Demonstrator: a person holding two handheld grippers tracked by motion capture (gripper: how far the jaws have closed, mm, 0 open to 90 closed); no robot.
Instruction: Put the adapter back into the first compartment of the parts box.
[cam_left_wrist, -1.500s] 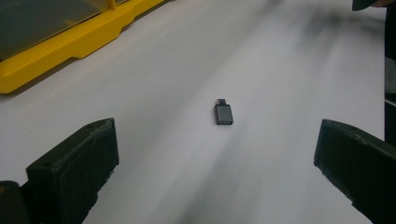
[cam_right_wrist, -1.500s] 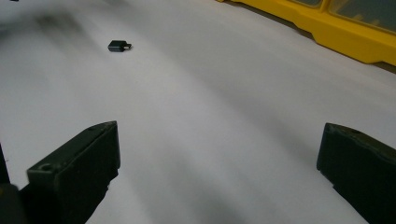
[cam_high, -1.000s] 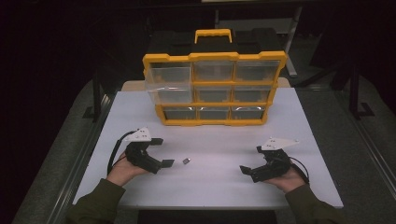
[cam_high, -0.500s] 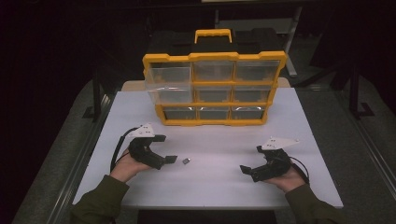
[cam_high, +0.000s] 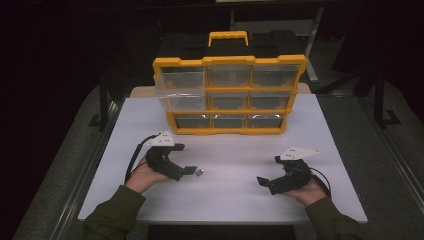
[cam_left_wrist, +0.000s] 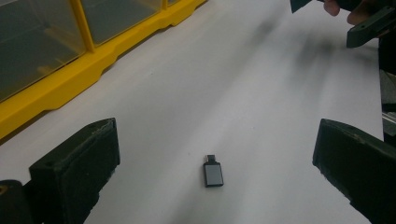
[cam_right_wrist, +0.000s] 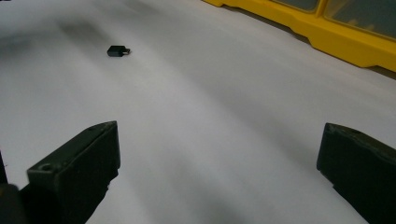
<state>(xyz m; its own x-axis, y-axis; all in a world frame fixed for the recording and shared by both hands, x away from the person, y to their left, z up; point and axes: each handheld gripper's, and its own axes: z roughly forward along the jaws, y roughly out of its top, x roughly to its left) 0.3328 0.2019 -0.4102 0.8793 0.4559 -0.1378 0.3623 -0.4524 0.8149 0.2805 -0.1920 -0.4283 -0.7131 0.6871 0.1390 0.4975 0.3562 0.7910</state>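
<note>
Both tools stood with their jaws spread wide and held nothing. From there, largest thing first: the white surface (cam_high: 225, 200) carried a yellow organizer (cam_high: 229, 95) with clear drawers and a yellow handle at its far side, its upper left drawer pulled partly out. Nearer the person, the left tool (cam_high: 191, 171) lay low over the surface in the left hand (cam_high: 145, 175), and the right tool (cam_high: 264, 182) rested in the right hand (cam_high: 306, 190), well apart from it.

The smallest thing, a small grey adapter (cam_high: 199, 173), lay flat on the bare surface just beside the left tool's tip. In the left tool's own view the adapter (cam_left_wrist: 213, 174) sat between the two spread jaws, a little ahead of them and touching neither. In the right tool's view it (cam_right_wrist: 117, 51) showed far off.

Compared with a second before, the left tool had moved closer to the adapter, from near to just beside it, while the right tool, the adapter and the organizer had kept their places.
</note>
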